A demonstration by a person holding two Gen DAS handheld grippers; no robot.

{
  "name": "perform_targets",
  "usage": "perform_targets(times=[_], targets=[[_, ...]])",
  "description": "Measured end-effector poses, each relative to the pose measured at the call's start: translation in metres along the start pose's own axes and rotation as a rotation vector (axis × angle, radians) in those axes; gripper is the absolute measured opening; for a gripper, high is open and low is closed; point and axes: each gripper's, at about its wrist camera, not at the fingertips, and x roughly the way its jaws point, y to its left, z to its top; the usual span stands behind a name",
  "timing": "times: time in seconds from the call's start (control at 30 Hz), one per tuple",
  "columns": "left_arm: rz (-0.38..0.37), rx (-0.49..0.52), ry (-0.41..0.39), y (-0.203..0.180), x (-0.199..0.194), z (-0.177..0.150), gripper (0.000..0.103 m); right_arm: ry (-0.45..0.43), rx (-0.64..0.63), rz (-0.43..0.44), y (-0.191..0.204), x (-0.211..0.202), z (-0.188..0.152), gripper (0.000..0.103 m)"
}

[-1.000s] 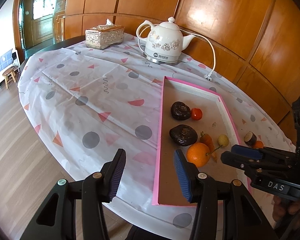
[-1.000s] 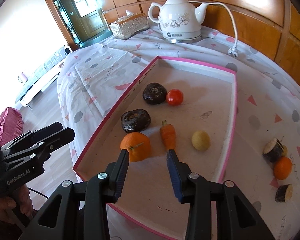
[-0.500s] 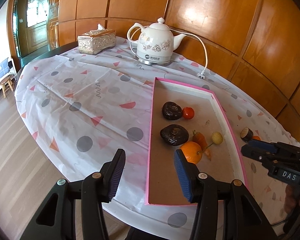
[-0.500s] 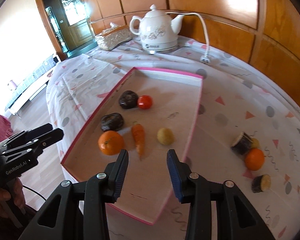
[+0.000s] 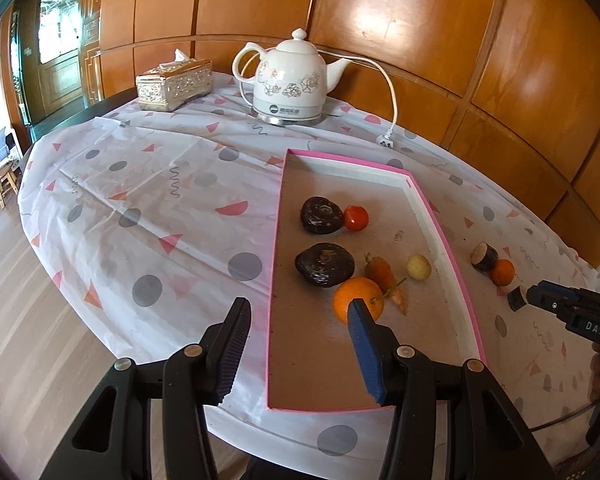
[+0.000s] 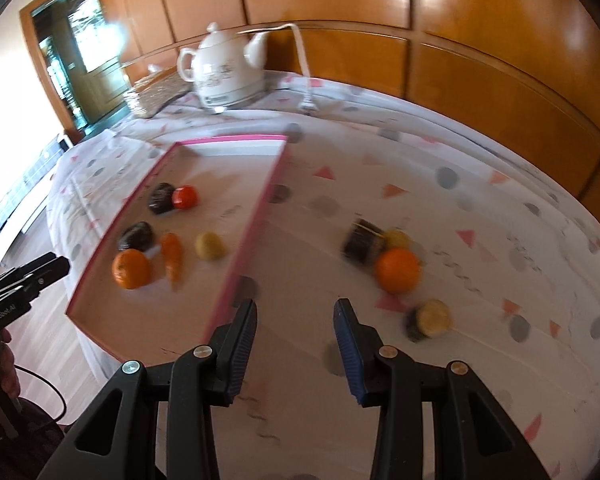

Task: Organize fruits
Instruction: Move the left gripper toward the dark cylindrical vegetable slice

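The work surface is a round table covered by a white tablecloth (image 5: 148, 184) printed with grey dots and pink triangles. Wood-panelled walls (image 5: 440, 20) enclose the far side; a wooden door (image 5: 56, 64) and pale plank flooring (image 5: 16, 320) lie to the left.

At the far edge stand a white ceramic electric kettle (image 5: 290, 76) on its base, its cord with the plug (image 5: 385, 142) lying loose on the cloth, and an ornate tissue box (image 5: 174, 84).

A shallow pink-rimmed tray (image 5: 274, 240) holds two dark fruits (image 5: 324, 264), a small tomato (image 5: 356, 218), a carrot (image 5: 382, 276), a small yellow fruit (image 5: 419, 267) and an orange (image 5: 358, 298).

Outside the tray, on the cloth to its right, lie a second orange (image 6: 396, 270), touching a dark cut piece (image 6: 362, 242) with a yellowish item partly hidden behind both, and a separate dark-skinned slice with a pale face (image 6: 430, 318) nearer the camera.

Left gripper (image 5: 298, 354): jaws apart, nothing between them, positioned over the tray's near left rim.

Right gripper (image 6: 296, 354): jaws apart, nothing held, positioned above bare cloth between the tray and the loose items. This view is motion-blurred.
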Motion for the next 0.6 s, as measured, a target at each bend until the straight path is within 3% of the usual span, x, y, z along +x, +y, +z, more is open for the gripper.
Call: perform_targets(times=[0.6], targets=[[-0.03,0.074,0.016,-0.029,0.005,0.003,0.051,0.005,0.152,-0.168,-0.093,-0.024,-0.028,0.04]])
